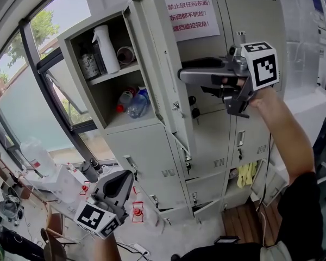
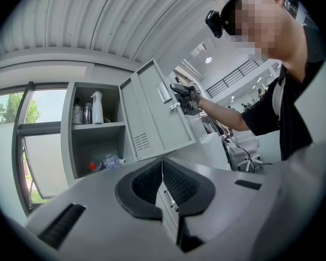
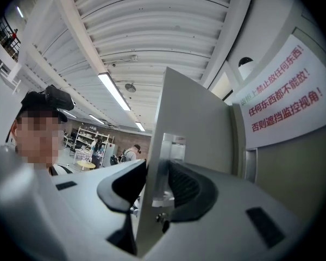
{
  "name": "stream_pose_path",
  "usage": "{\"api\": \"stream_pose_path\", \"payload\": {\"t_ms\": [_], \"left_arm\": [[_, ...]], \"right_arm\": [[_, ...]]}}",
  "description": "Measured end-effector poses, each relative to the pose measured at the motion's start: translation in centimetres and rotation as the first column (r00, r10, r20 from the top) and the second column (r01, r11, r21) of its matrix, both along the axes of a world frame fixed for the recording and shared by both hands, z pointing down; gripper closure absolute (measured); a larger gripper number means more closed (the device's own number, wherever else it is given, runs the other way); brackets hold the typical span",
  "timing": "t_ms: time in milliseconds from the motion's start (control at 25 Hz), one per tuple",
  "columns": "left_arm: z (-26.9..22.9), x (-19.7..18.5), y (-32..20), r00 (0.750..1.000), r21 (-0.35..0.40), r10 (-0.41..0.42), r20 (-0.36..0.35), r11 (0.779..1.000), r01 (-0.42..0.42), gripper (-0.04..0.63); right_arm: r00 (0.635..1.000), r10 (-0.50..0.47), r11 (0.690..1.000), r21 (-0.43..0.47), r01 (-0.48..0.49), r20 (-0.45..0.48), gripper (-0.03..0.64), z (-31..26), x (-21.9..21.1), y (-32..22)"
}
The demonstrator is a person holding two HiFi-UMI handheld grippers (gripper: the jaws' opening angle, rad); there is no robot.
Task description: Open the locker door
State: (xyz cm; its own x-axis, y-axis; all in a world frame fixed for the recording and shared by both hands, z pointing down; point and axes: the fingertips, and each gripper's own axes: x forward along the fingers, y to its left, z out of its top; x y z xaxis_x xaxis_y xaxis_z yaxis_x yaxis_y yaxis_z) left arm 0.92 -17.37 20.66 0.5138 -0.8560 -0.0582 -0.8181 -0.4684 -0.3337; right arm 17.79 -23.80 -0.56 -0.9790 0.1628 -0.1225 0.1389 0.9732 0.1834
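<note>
— Any writing to read?
— A white sign (image 1: 193, 16) just right of the locker door (image 1: 162, 58), in red print: "禁止放任何东西!", "东西都不能放!", "否则遮挡监控视角!"
— And the tongs?
— The right gripper (image 1: 186, 75) is clamped on the door's free edge, at the latch plate. The door stands swung out from its compartment. The left gripper (image 1: 122, 181) has its jaws together, empty, well below the door.
— Arms?
— The right forearm (image 1: 282, 129) reaches up to the door; the left gripper points upward

locker door (image 1: 164, 64) | grey metal, vent slots low | upper-left compartment | swung well open, upright, hinged at compartment's right
</note>
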Motion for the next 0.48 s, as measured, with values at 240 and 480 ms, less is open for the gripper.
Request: {"api": "stream_pose_path", "payload": {"t_ms": [240,480], "left_arm": [[-0.3,0.6,0.2,1.000,0.009,0.012,0.000,1.000,-0.012,0.578],[-0.5,1.7,0.1,0.999,0.024,0.048,-0.004,0.999,-0.048,0.578]], "right_arm": [[0.998,0.043,0.999,0.001,-0.043,0.056,0.505,-1.0,2.3,0.0],[0.987,0.136,0.988,0.065,-0.142,0.082,0.540,-0.1,4.4,0.4]]}}
